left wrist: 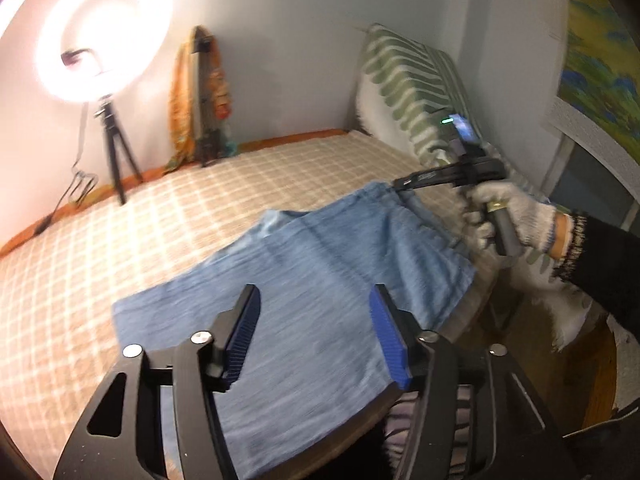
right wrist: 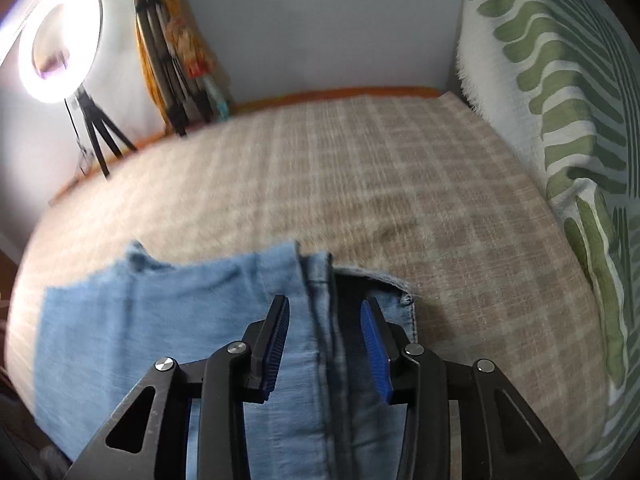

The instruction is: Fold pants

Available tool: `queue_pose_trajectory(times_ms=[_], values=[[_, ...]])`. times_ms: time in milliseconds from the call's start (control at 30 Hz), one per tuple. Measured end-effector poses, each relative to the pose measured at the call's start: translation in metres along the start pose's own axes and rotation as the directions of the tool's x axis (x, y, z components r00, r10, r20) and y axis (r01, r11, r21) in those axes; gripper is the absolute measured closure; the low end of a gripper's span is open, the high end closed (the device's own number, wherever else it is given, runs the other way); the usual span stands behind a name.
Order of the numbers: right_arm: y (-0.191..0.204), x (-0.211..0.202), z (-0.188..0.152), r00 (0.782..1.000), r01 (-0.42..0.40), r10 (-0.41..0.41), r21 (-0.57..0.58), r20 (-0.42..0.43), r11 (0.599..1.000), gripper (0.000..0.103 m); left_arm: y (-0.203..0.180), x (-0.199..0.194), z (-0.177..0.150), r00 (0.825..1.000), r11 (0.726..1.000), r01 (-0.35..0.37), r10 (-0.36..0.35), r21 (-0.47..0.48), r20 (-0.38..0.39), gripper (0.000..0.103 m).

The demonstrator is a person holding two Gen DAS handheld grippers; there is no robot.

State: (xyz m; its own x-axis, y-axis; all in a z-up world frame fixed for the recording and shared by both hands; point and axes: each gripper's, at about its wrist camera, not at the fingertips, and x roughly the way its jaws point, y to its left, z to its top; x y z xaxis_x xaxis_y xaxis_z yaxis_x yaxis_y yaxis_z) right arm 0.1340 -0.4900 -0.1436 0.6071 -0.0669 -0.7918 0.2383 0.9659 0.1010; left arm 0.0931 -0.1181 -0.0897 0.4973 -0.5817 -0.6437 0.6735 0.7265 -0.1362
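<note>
Left gripper (left wrist: 314,316) and right gripper (right wrist: 326,330) jaws apart over blue pants (left wrist: 304,280) on checked bedcover (left wrist: 200,184); no legible writing.

We stand in a home bedroom: a bed (right wrist: 360,184) under a beige checked cover fills the centre of both views, a green-and-white leaf-patterned cushion (right wrist: 560,100) propped at its right edge. At upper left a lit ring light (left wrist: 100,36) on a tripod glows against the pale wall, a framed painting (left wrist: 600,68) hanging at far right.
</note>
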Motion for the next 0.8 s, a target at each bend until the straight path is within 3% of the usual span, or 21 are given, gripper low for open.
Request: queue_pose_trajectory(times_ms=[100, 233, 400, 567, 800], values=[[0.007, -0.023, 0.003, 0.996, -0.077, 0.076, 0.029, 0.039, 0.997, 0.063, 0.024, -0.005, -0.017, 0.999, 0.997, -0.031, 0.03, -0.065, -0.015, 0.046], [0.031, -0.048, 0.005, 0.985, -0.159, 0.158, 0.01, 0.074, 0.987, 0.054, 0.058, -0.009, -0.046, 0.997, 0.981, -0.066, 0.058, -0.181, -0.05, 0.046], [0.081, -0.071, -0.003, 0.968, -0.229, 0.234, -0.064, 0.086, 0.971, 0.043, 0.096, -0.015, -0.082, 0.993, 0.937, -0.108, 0.086, -0.331, -0.08, 0.046], [0.139, -0.078, -0.012, 0.95, -0.297, 0.308, -0.152, 0.058, 0.943, 0.038, 0.121, -0.019, -0.111, 0.994, 0.873, -0.101, 0.071, -0.477, -0.081, 0.046], [0.21, -0.071, -0.033, 0.931, -0.354, 0.365, -0.265, -0.008, 0.897, 0.037, 0.134, -0.016, -0.138, 0.996, 0.822, -0.084, 0.051, -0.564, -0.075, 0.046]])
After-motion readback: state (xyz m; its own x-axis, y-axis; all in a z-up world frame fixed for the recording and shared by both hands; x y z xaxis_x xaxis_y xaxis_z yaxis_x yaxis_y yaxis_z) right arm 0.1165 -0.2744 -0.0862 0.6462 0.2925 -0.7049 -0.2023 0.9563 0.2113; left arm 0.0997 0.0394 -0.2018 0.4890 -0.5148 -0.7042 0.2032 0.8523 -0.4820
